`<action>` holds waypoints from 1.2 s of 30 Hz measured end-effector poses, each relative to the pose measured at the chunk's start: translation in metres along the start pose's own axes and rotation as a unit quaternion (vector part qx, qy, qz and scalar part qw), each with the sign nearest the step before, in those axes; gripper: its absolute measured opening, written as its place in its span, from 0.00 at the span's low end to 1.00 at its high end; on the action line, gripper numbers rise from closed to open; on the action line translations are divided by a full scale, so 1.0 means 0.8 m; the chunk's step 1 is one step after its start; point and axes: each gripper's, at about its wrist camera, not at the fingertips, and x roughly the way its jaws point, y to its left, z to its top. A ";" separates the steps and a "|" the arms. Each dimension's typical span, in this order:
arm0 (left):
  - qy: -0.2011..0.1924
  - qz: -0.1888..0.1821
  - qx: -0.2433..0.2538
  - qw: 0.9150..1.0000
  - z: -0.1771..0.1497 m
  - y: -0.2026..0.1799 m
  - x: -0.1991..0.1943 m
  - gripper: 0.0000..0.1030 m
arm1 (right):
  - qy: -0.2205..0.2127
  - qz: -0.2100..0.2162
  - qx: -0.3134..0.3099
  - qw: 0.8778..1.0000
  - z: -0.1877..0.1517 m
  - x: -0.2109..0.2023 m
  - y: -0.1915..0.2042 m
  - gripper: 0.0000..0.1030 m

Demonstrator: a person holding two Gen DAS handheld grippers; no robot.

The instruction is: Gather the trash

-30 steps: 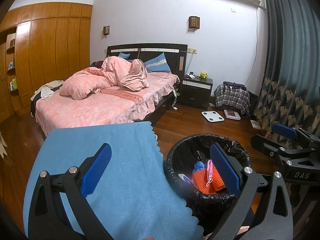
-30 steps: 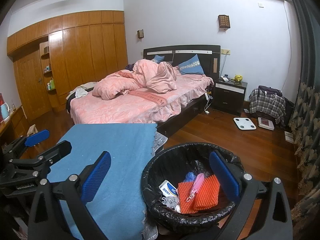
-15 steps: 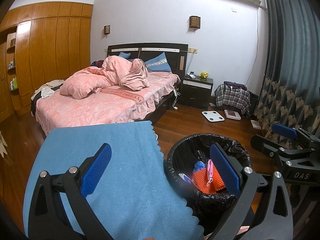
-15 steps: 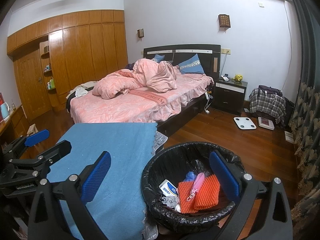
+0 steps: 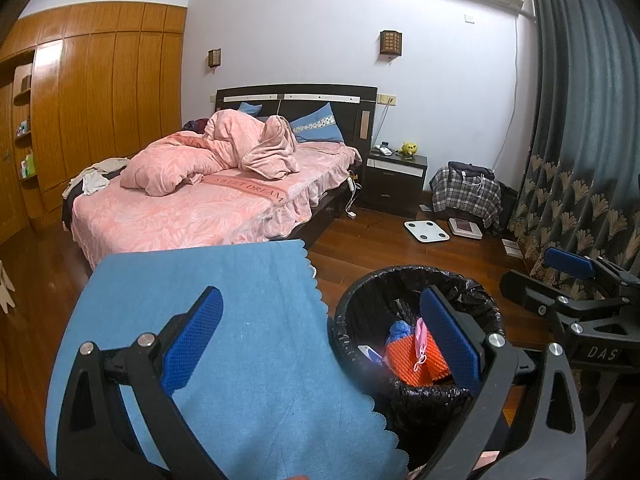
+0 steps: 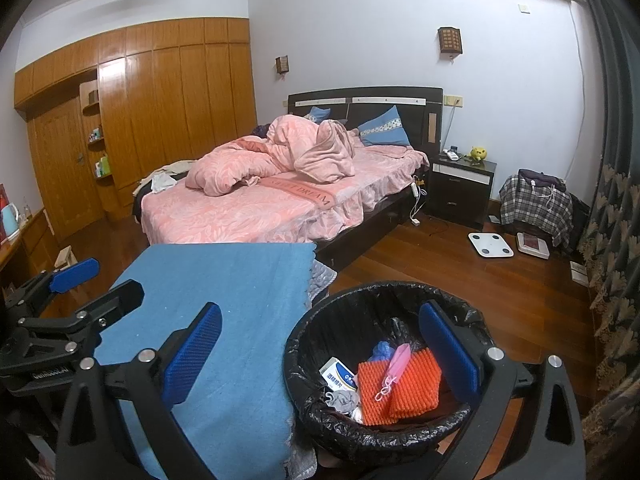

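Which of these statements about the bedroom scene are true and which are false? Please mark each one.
1. The round bin with the black plastic liner holds an orange textured pad. True.
2. The left gripper is clamped on a pink mask. False: its jaws are open and hold nothing; the pink mask lies in the bin.
3. The blue cloth-covered table stands beside the bin. True.
4. The white bathroom scale lies on the pink bed. False: it is on the wooden floor.
5. The right gripper has open jaws. True.
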 end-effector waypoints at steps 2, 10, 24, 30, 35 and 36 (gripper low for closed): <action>0.000 0.000 0.000 1.000 0.000 0.000 0.000 0.93 | 0.000 0.000 0.000 1.000 0.000 0.000 0.000 0.94; 0.000 0.000 0.000 1.000 0.001 0.001 0.000 0.93 | 0.001 0.000 0.000 1.000 0.001 0.000 0.001 0.94; 0.001 0.000 -0.001 1.000 0.003 0.002 0.000 0.93 | 0.001 0.000 0.000 1.000 0.003 0.000 0.001 0.94; 0.001 -0.001 0.000 1.000 0.004 0.002 0.000 0.93 | 0.002 0.000 0.000 1.000 0.004 0.000 0.002 0.94; 0.002 0.000 0.000 1.000 0.004 0.002 0.000 0.93 | 0.002 -0.001 0.000 1.000 0.004 0.001 0.002 0.94; 0.002 -0.001 -0.001 1.000 0.005 0.002 0.000 0.93 | 0.002 -0.001 0.000 1.000 0.004 0.001 0.002 0.94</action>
